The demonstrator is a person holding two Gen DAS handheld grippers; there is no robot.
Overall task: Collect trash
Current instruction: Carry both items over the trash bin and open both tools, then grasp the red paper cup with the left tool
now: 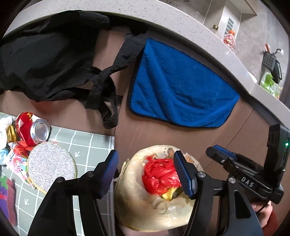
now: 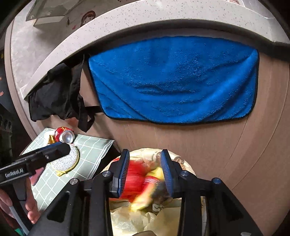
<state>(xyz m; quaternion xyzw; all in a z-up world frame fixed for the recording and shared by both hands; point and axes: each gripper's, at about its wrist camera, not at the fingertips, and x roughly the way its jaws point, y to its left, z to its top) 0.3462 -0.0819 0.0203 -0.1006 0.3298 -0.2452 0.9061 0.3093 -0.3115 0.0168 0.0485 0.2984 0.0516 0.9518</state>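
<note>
Directly below my left claw point(image 1: 145, 174) sits the trash bin point(image 1: 137, 214), lined with a pale bag and holding a crumpled red wrapper point(image 1: 159, 174) over yellow scraps. Left claw spread wide, nothing between the pads. My right claw point(image 2: 145, 172) hangs over the same bin point(image 2: 126, 221), jaws apart; red wrapper point(image 2: 134, 179) blurred between them, contact unclear. Left of the bin, a green grid mat point(image 1: 90, 145) carries a red soda can point(image 1: 30, 128) on its side, a round grey coaster point(image 1: 50, 167) and a heap of snack wrappers point(image 1: 16, 159). Behind, a blue towel point(image 2: 172, 79) and black cloth point(image 1: 45, 59) hang from the worktop point(image 1: 163, 16) edge.
</note>
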